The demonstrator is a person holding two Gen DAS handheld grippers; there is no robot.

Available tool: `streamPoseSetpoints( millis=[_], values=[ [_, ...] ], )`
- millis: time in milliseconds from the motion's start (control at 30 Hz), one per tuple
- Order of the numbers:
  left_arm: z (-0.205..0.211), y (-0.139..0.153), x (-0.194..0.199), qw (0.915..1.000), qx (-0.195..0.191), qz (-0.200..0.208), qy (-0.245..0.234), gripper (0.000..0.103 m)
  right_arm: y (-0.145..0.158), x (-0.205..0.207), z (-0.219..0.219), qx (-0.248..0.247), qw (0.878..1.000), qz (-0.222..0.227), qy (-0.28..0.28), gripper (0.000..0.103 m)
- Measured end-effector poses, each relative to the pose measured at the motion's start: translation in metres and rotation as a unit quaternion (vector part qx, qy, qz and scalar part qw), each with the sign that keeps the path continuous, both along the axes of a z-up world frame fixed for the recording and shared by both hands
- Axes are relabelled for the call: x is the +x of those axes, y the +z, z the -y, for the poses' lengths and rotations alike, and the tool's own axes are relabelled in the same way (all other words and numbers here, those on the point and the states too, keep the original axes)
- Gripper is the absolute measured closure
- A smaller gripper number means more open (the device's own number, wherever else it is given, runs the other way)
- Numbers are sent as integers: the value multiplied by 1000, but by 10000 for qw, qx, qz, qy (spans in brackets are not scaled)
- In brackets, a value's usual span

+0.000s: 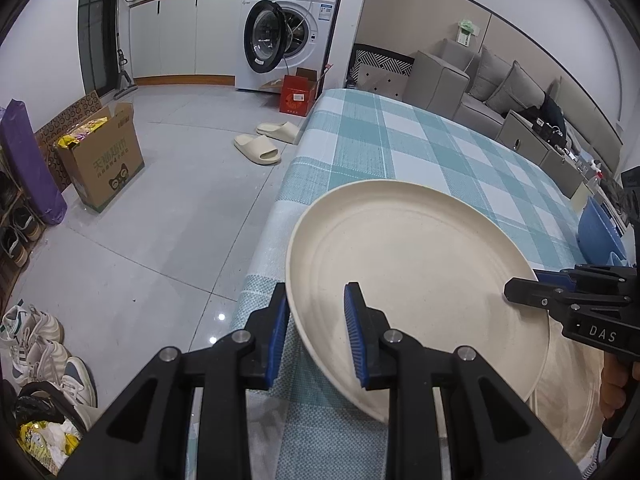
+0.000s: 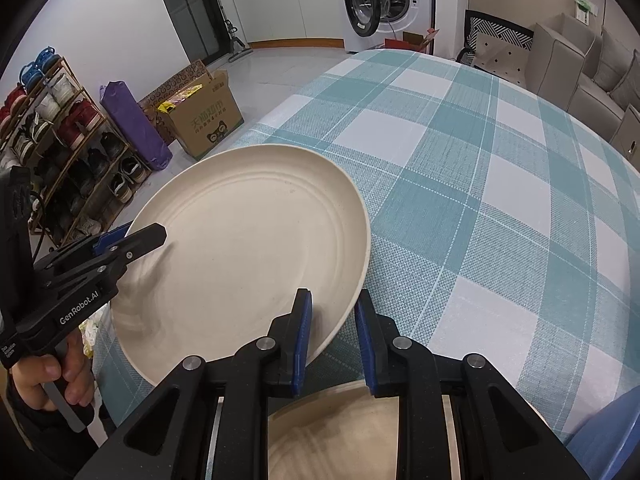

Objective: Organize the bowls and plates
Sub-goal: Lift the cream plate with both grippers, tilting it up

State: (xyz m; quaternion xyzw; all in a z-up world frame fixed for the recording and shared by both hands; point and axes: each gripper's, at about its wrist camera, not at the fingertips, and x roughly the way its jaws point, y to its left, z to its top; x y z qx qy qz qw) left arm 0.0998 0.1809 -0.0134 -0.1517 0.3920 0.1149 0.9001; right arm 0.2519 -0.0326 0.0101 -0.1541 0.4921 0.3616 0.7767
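Note:
A large cream plate (image 1: pixel 420 264) (image 2: pixel 248 232) hangs tilted above the checked tablecloth (image 1: pixel 400 148) (image 2: pixel 480 184). My left gripper (image 1: pixel 318 308) (image 2: pixel 156 236) is shut on the plate's left rim, one blue pad above it and one below. On the opposite rim my right gripper (image 2: pixel 332 304) (image 1: pixel 520 288) is shut too. A second cream plate (image 1: pixel 572 392) (image 2: pixel 340 432) lies flat on the table beneath the raised one, partly hidden by the fingers. A blue bowl (image 1: pixel 600 232) (image 2: pixel 612 432) sits at the table's right side.
The table's left edge (image 1: pixel 276 208) drops to a tiled floor with a cardboard box (image 1: pixel 104 160) (image 2: pixel 204 120), slippers (image 1: pixel 264 144) and shoes. A washing machine (image 1: pixel 288 36) (image 2: pixel 384 4) with an open door stands beyond. A grey sofa (image 1: pixel 500 92) runs along the right.

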Motion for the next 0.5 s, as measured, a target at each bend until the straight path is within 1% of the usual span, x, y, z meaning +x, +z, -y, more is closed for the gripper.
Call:
streamPoseSetpoints(
  millis=[500],
  values=[
    [19,26,-6,9993,207,243,-169,77,27,-10,23,216,9995,207,-78,81]
  ],
)
